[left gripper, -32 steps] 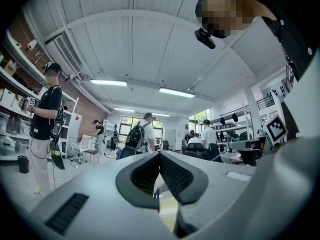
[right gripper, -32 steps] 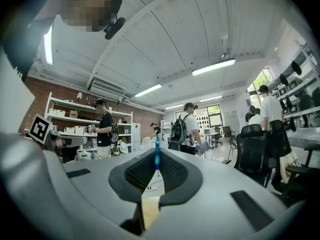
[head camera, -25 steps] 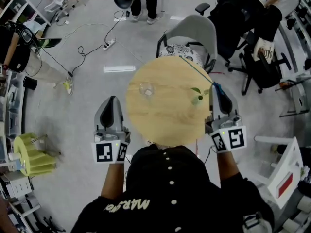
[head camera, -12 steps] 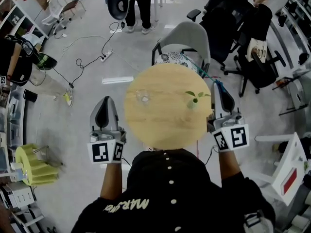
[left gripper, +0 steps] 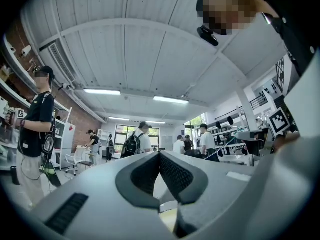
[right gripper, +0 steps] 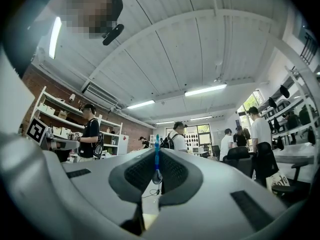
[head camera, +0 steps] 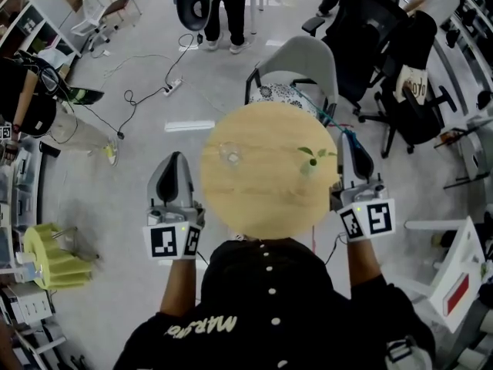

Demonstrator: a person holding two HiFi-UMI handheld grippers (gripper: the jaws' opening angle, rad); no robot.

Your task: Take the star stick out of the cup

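A clear glass cup [head camera: 229, 154] stands empty on the left half of the round wooden table [head camera: 262, 199]. My right gripper [head camera: 348, 141] is beside the table's right edge, shut on the thin blue star stick [head camera: 316, 112], which slants up and away over the table's far edge. In the right gripper view the stick [right gripper: 156, 156] stands pinched between the closed jaws of the right gripper [right gripper: 156, 154]. My left gripper [head camera: 176, 162] hangs off the table's left edge, shut with nothing in it. In its own view the left gripper [left gripper: 160, 155] points up at the room.
A small green sprig in a vase [head camera: 310, 160] stands on the table near the right gripper. A grey chair [head camera: 296, 56] is behind the table, with black office chairs [head camera: 400, 91] at the right. Cables [head camera: 146, 79] and a yellow stand [head camera: 50, 253] lie on the floor at the left.
The head view has shifted a little. Both grippers keep their places beside the table, and the stick stays in the right one.
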